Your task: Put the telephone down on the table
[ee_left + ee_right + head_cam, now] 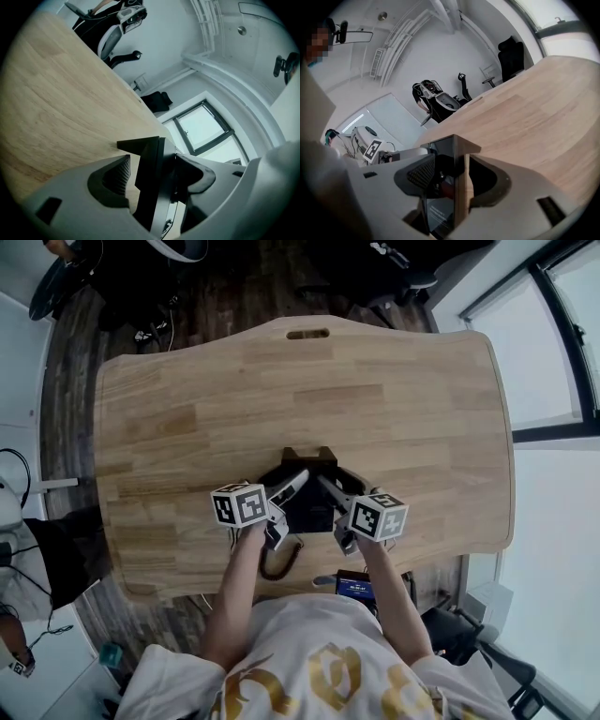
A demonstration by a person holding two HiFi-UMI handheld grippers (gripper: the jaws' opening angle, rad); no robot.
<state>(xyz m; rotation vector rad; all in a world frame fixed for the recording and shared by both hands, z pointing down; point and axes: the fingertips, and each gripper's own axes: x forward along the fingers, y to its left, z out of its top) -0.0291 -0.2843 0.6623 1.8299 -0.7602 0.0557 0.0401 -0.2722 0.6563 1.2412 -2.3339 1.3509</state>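
A black telephone sits low near the front edge of the wooden table, its coiled cord trailing toward me. My left gripper is at its left side and my right gripper at its right. In the left gripper view the telephone's edge stands between the jaws of the left gripper; a strip of wood shows between the left pad and the casing. In the right gripper view the right gripper has both pads against the glossy telephone.
The tabletop stretches away beyond the telephone, with a slot handle at its far edge. Office chairs stand past the far end and large windows run along the right. A small device with a lit screen lies below the front edge.
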